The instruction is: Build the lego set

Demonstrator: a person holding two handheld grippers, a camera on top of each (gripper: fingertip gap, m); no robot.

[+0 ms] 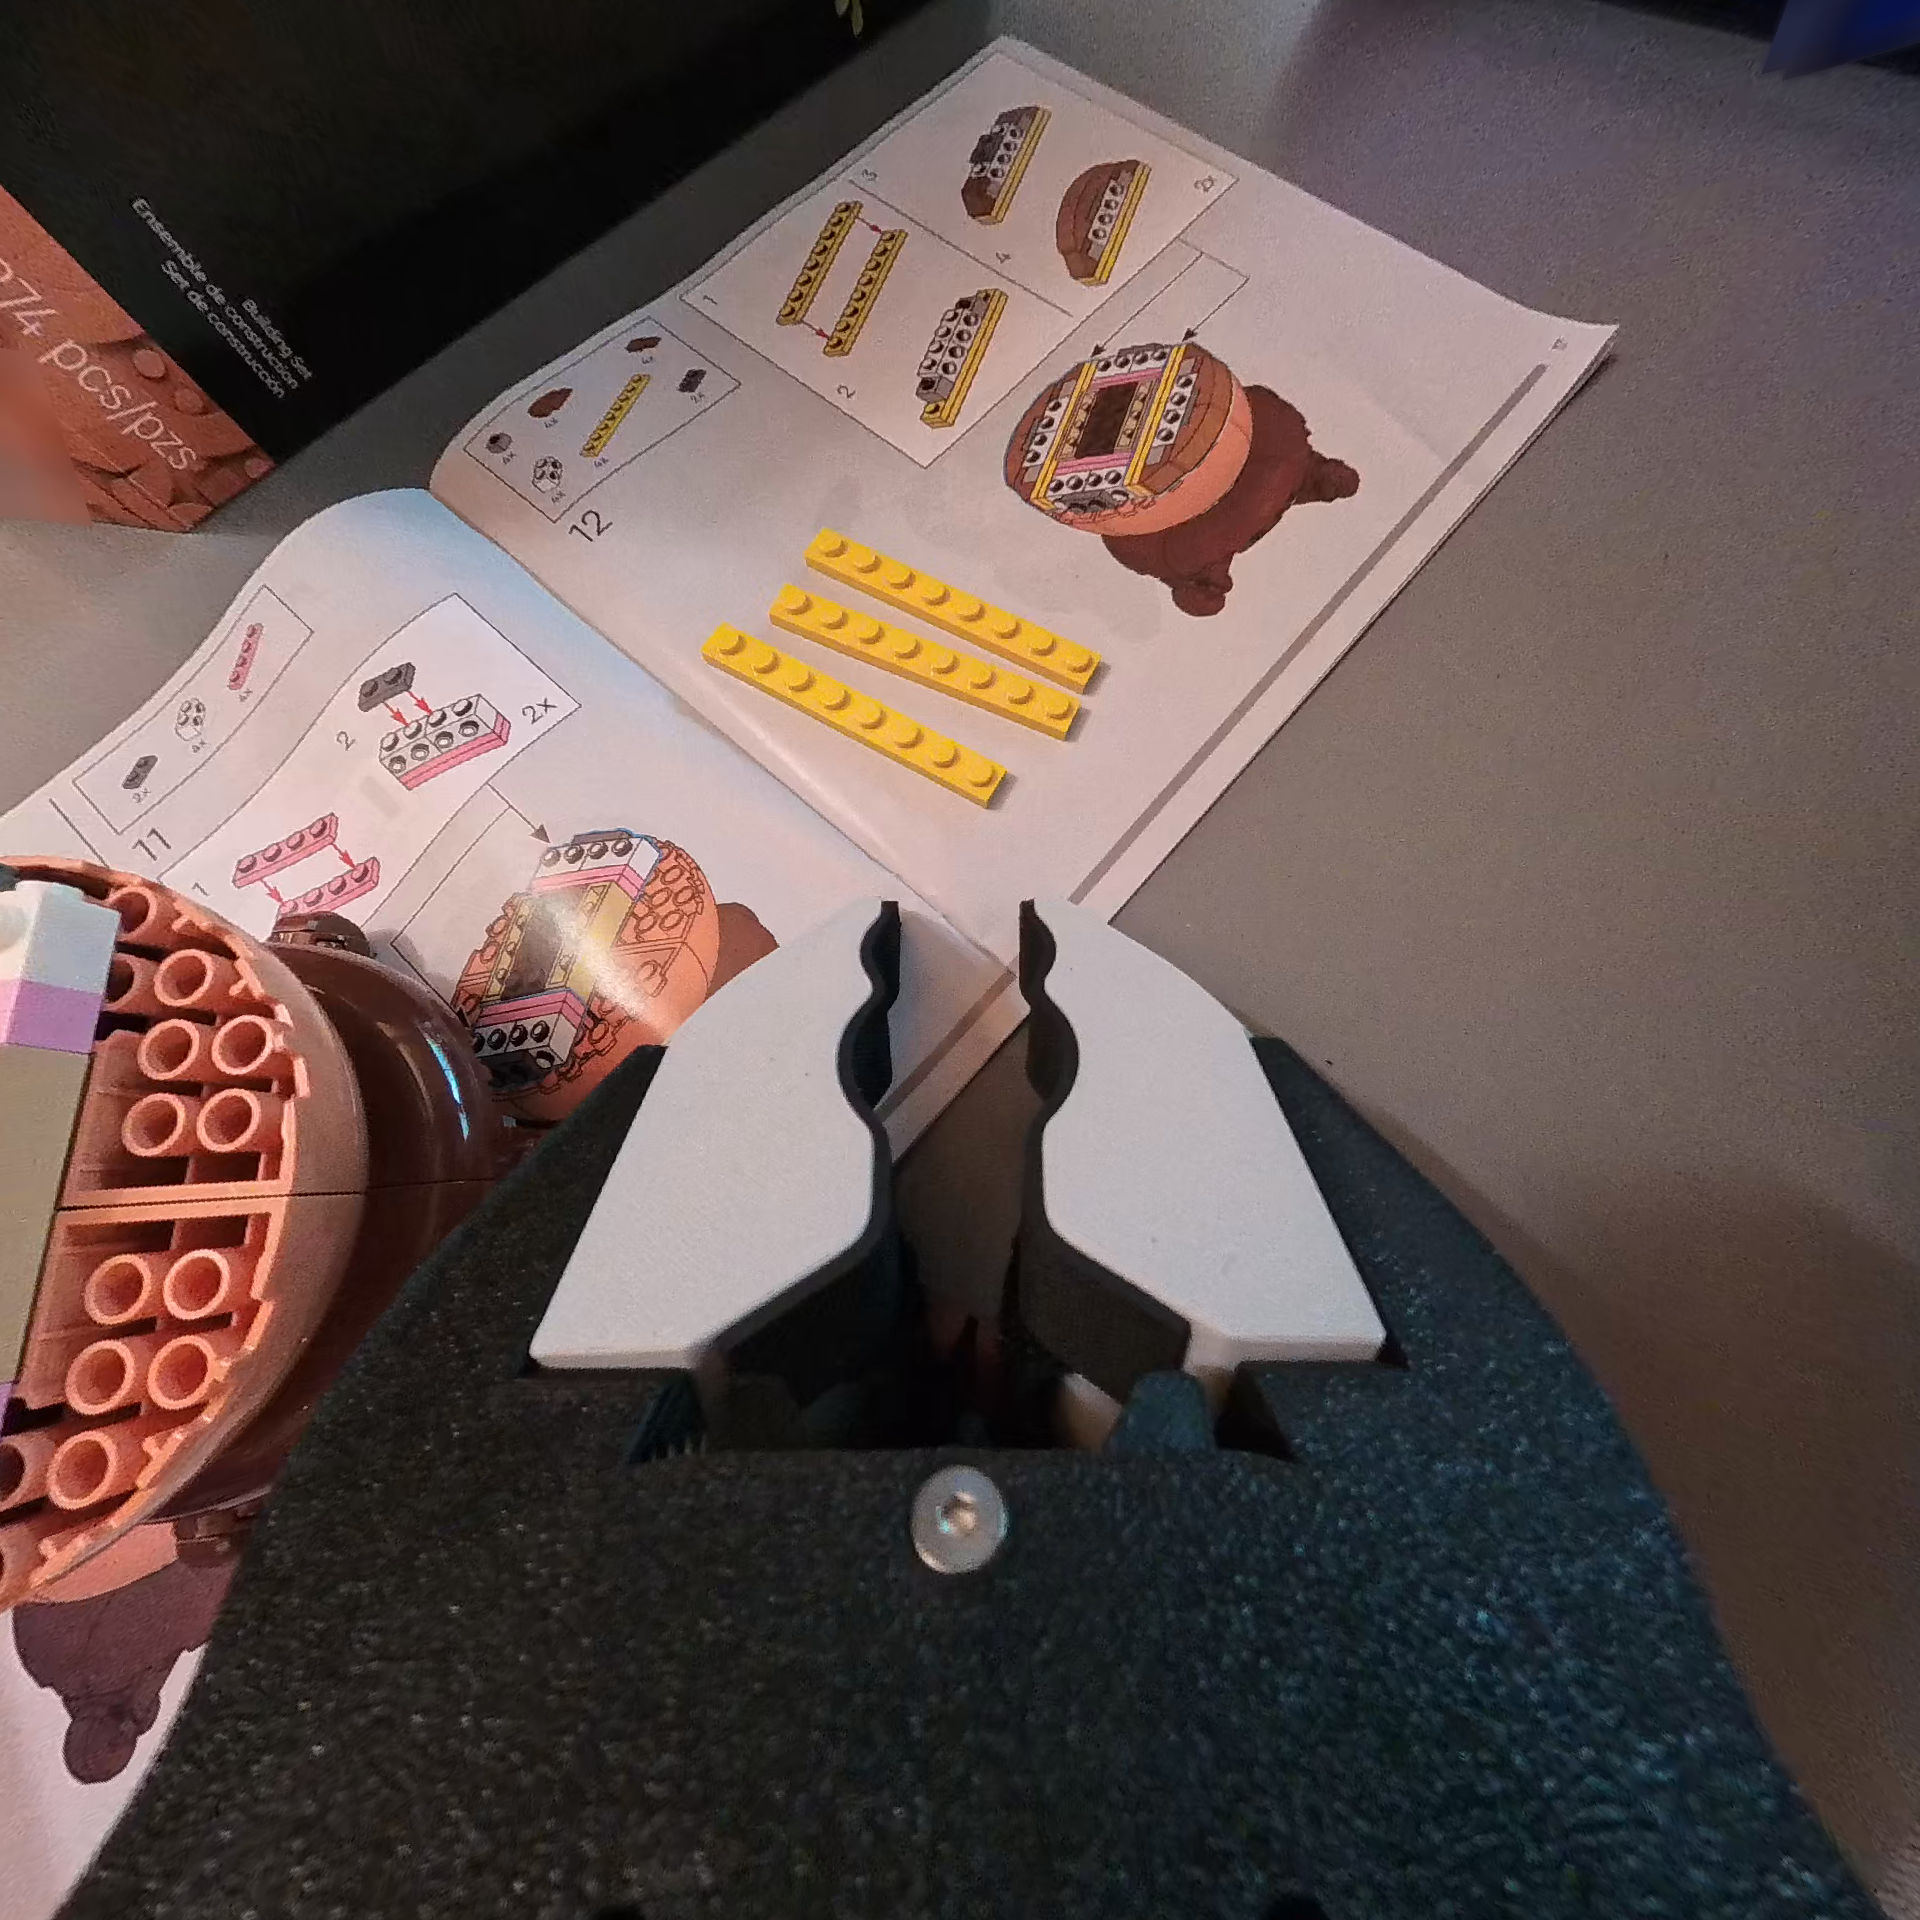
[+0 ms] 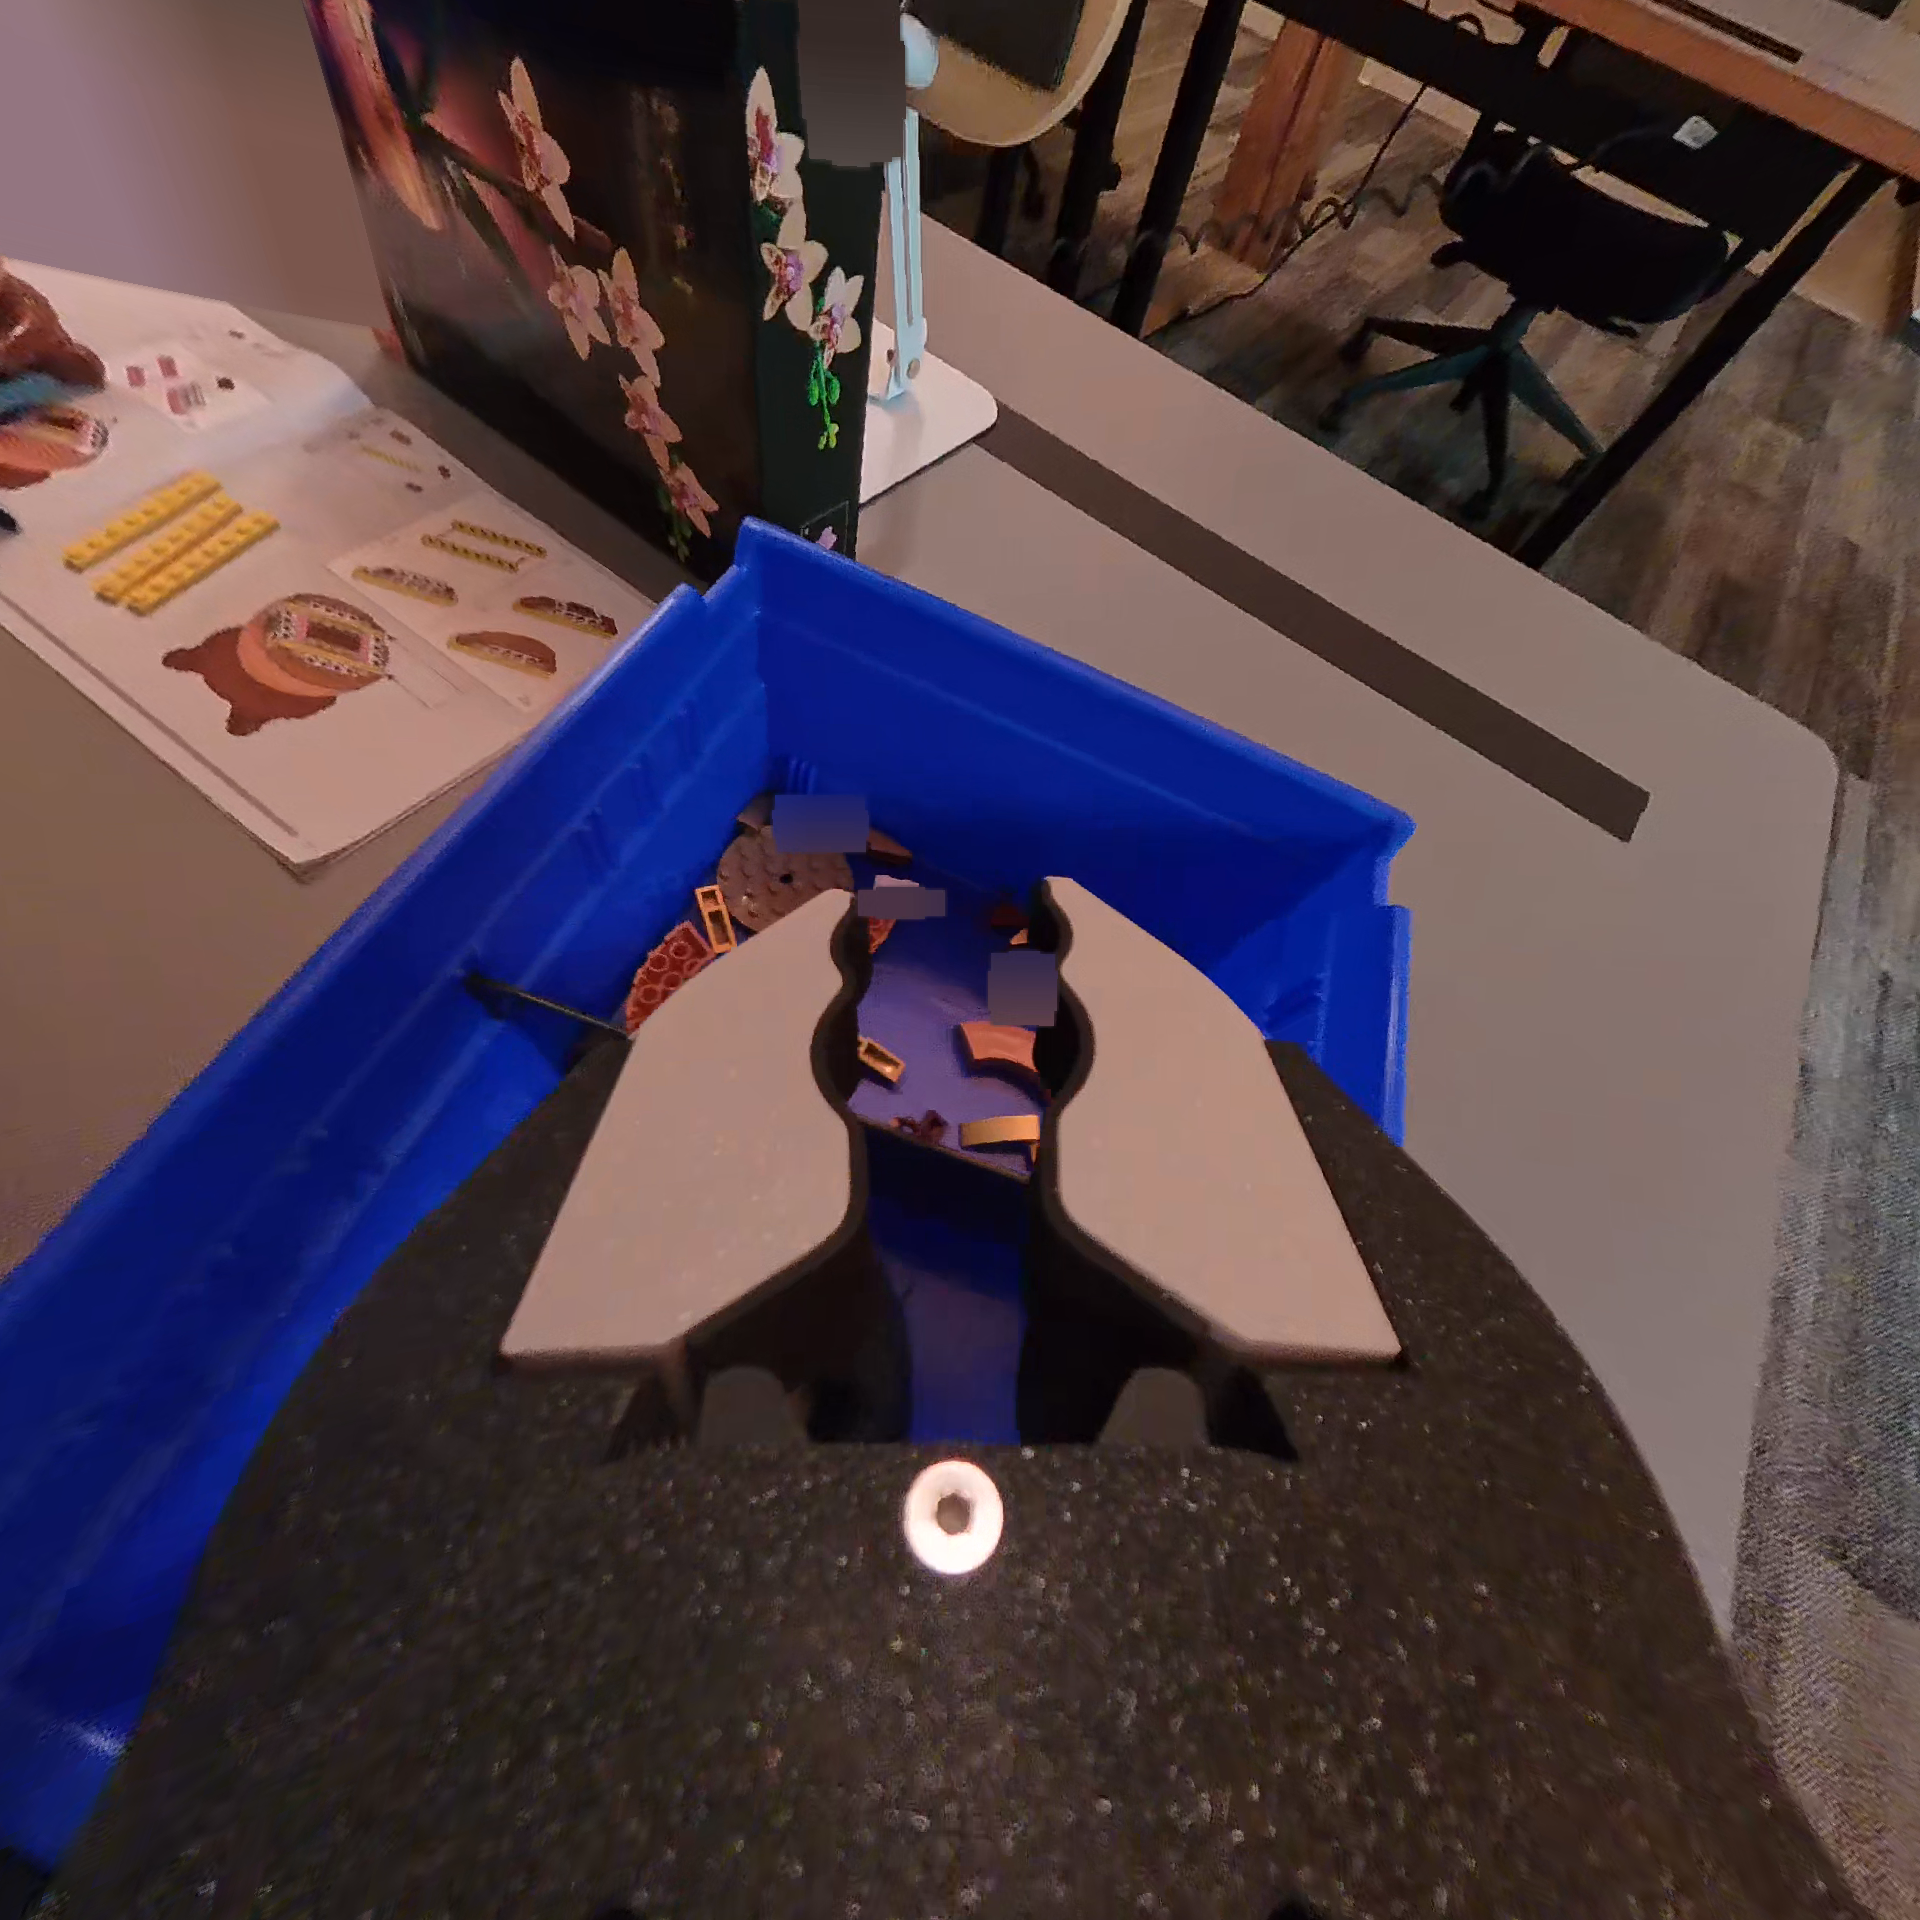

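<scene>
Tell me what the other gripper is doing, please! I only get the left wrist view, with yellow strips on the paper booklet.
Observer: The right gripper is open above a blue bin, holding nothing.
Operator: What's inside the bin?
Observer: Loose pieces, mostly brown and orange, scattered over its floor.
Operator: Where is the bin compared to my booklet?
Observer: The instruction booklet lies on the table just beyond the bin's left wall, with the yellow strips on it.
Operator: Anything else near it?
Observer: A dark box with flower pictures stands upright behind the booklet and the bin.
</scene>
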